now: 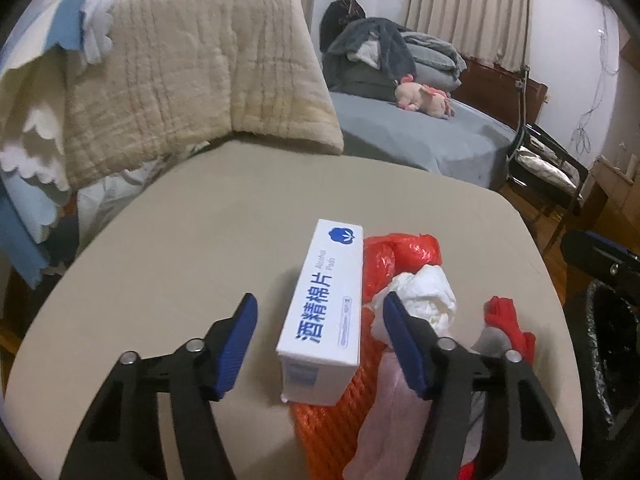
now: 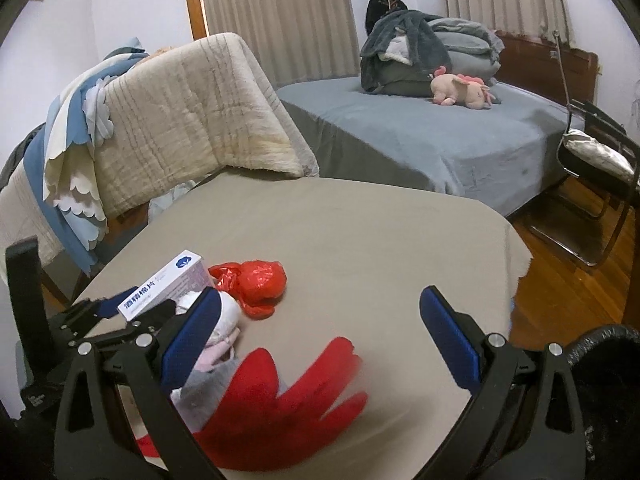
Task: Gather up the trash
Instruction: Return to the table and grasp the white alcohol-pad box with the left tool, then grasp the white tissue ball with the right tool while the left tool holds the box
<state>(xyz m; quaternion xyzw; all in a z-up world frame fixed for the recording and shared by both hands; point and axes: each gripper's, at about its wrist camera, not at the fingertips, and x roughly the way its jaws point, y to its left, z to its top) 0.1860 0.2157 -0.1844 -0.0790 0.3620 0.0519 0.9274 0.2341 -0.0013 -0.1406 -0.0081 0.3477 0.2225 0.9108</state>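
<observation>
A white alcohol-pad box [image 1: 324,312] with blue print lies on the beige table [image 1: 180,260], partly on an orange ribbed bag [image 1: 328,428]. My left gripper [image 1: 320,300] straddles the box, and both blue pads stand clear of its sides. To the right of the box lie a crumpled red plastic bag [image 1: 400,256], a white tissue wad [image 1: 428,296], a pale pink piece [image 1: 388,412] and a red glove [image 1: 508,320]. My right gripper [image 2: 320,294] hangs open over the table, above the red glove [image 2: 280,408], holding nothing. The red bag [image 2: 256,284] and the box [image 2: 168,288] lie to its left.
A bin lined with a black bag [image 2: 608,360] stands at the table's right edge. A chair draped with a cream quilt [image 1: 192,80] blocks the far left. Behind are a grey bed [image 2: 440,132], a folding chair [image 2: 592,160] and wooden floor.
</observation>
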